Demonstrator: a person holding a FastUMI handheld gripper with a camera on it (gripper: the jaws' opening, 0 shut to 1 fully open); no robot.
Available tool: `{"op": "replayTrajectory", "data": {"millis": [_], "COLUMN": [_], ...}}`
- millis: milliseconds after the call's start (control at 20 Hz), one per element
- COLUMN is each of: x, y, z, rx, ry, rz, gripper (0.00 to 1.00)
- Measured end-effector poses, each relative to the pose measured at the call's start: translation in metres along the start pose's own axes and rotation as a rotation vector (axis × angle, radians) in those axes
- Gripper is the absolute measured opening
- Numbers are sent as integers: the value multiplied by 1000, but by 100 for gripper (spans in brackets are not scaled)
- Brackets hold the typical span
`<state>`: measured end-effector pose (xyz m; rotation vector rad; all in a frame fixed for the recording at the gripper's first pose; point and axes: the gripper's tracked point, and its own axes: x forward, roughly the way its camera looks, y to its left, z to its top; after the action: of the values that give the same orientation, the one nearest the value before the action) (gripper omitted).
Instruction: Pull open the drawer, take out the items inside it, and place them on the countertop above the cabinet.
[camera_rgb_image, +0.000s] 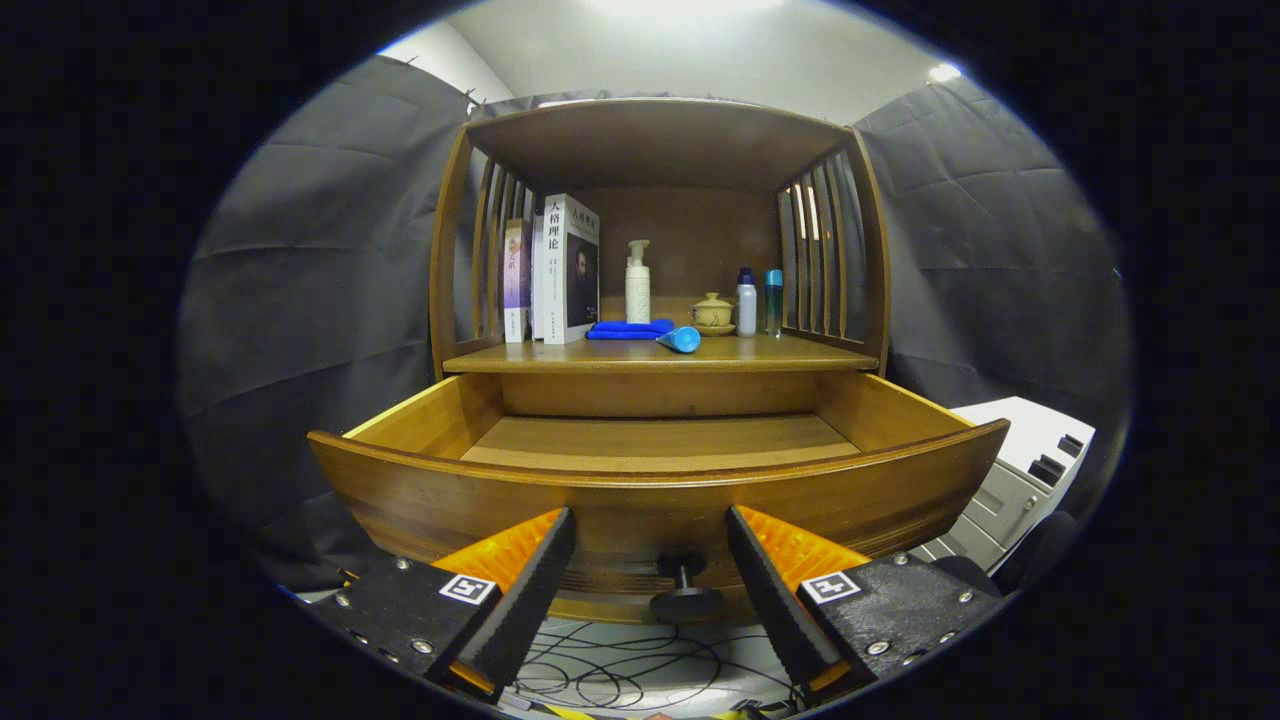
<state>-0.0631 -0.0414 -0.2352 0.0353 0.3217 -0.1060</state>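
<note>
The drawer (650, 450) is pulled open, so that step looks done. Its wooden floor looks bare in the part that shows. The near strip of the floor is hidden behind the tall front board, so something small could still lie there; I cannot tell.

On the counter (780, 355) above the drawer sit some things: a folded blue cloth (628, 328), a blue tube (680, 339) lying on its side near the front edge, a white pump bottle (637, 283), a small lidded cup (712, 312), two little bottles (758, 302) on the right and some books (560, 270) on the left. Which of these came out of the drawer, I cannot say. My guess is that the job is almost over or all done.

The claw (650, 560) is spread wide and holds nothing. Its two fingers stand on each side of the dark knob (685, 590) and do not touch it.

There is open room above the drawer, under the counter's edge. The tube is close to that edge and could roll off. The slatted side walls close in the counter on the left and right.
</note>
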Motion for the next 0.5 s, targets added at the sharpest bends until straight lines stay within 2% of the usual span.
{"op": "replayTrajectory", "data": {"millis": [500], "x": [33], "y": [-1], "z": [9], "rx": [-4], "ry": [-8], "rz": [10], "gripper": [96]}}
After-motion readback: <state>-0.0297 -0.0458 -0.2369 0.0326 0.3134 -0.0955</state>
